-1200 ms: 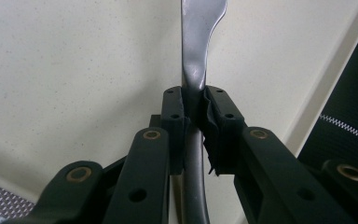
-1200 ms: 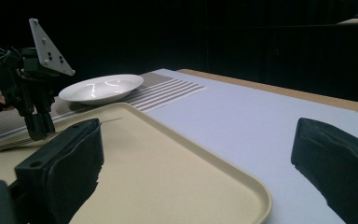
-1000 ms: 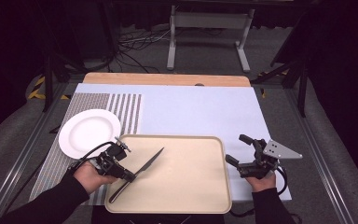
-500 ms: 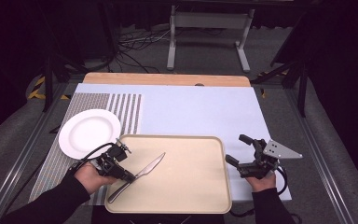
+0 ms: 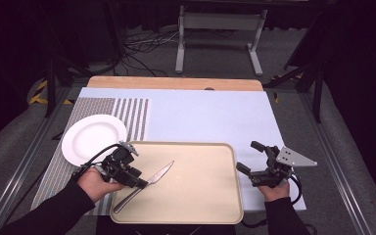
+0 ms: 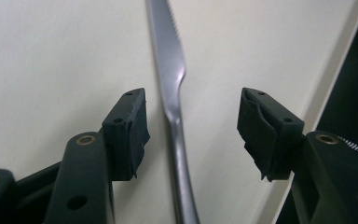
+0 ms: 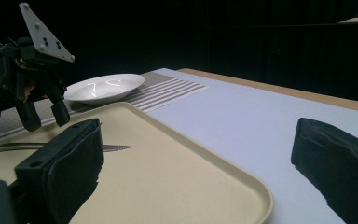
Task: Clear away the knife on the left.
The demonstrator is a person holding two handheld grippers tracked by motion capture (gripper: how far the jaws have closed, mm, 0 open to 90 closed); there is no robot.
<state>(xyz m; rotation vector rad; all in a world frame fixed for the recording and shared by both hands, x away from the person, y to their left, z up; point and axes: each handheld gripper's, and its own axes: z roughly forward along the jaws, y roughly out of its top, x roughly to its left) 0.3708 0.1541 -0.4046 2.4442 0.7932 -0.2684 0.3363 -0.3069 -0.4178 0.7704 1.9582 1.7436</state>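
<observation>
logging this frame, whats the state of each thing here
knife: lying flat on the tray, released
left gripper: jaws just opened, astride the knife handle, pads clear of it
right gripper: open, empty, right of the tray
tray: flat on the table, bearing the knife
white plate: upright, empty, on the striped mat

I'm seeing the knife (image 6: 173, 93) running off the top and bottom edges of the left gripper view, tip and handle end missing. In the right gripper view, my near jaw is covering its middle.
</observation>
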